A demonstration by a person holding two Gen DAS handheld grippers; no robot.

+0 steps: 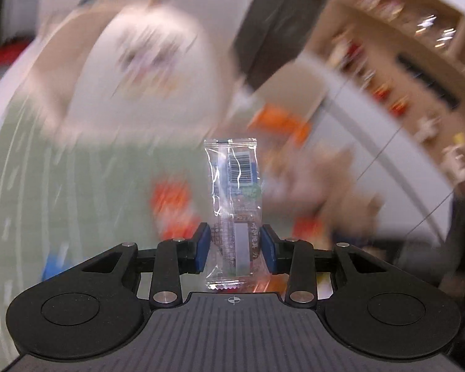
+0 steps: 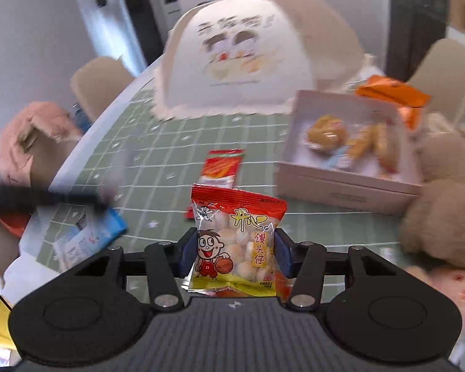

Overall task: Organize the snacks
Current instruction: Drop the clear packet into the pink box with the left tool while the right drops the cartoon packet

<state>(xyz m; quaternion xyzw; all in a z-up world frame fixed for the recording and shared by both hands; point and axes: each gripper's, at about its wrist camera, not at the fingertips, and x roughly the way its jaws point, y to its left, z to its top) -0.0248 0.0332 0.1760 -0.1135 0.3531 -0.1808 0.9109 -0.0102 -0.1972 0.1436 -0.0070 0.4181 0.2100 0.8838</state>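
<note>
**Both grippers loaded, box ahead of the right one**

At the bottom centre of the left wrist view, the left gripper [image 1: 234, 249] is clenched on a slim clear sachet [image 1: 234, 198], its blue pads pressing the lower part. The sachet stands upright, long axis pointing up the frame, crinkly film with a barcode near the top. Everything behind it is smeared by motion blur.

At the bottom centre of the right wrist view, the right gripper [image 2: 234, 255] grips a red bag [image 2: 237, 245] of small round buns by its sides. The bag is glossy, puffy and upright, with a cartoon boy printed on the front.

Beyond it, a red packet [image 2: 220, 167] lies flat on the green gridded mat [image 2: 158, 167], at mid frame. A blue-and-white packet [image 2: 86, 238] lies at lower left.

The white box [image 2: 347, 186], a shallow, stiff card tray already holding yellow wrapped snacks, sits at right of centre, up and to the right of the held bag. Judging by that, the right hand is nearer and must swing rightward over the box's near wall. An orange packet [image 2: 393, 93] rests at its far edge.

Farthest, at upper centre, stands a white domed cover [image 2: 241, 52] with a printed cartoon.
</note>
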